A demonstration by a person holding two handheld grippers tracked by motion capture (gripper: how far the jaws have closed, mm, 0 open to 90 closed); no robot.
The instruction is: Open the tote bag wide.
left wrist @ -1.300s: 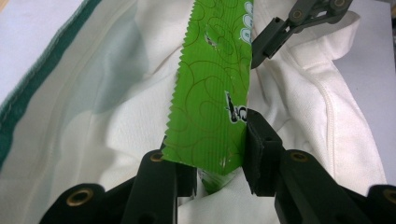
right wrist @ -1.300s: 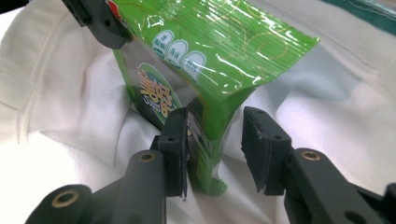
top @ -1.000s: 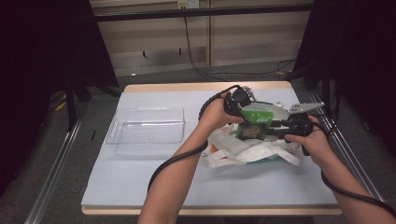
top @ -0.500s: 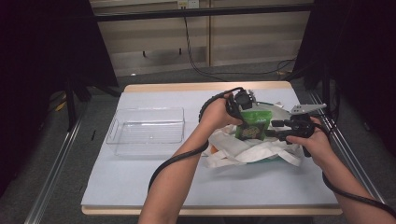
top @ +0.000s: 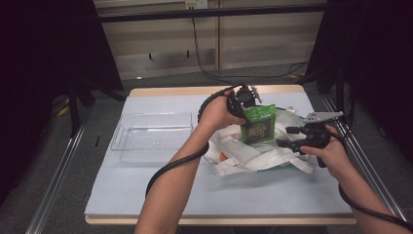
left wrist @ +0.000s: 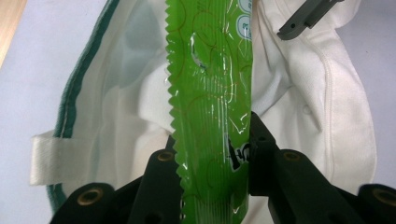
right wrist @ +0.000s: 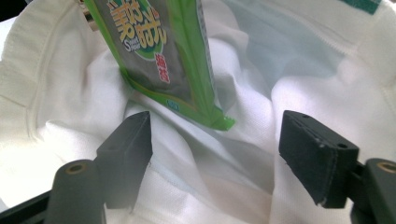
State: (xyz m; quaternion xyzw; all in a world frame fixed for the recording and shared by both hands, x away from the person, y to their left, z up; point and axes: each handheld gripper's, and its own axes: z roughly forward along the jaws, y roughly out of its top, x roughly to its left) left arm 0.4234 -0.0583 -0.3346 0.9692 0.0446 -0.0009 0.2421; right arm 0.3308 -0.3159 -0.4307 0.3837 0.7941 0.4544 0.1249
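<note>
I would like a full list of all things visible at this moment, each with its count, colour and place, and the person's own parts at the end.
snack packet: one, green, hanging upright above the cloth bag, clamped at its top edge by the left gripper.
cloth bag: one, white with green trim, lying crumpled on the right half of the table.
plastic tray: one, clear, on the left half of the table.
table: one, pale blue top with a wooden edge, in the centre.
left gripper: one, black, shut on the snack packet.
right gripper: one, black, jaws apart over the cloth bag, just been opening, nothing between the pads.
forearms: two, entering from the bottom edge.
</note>
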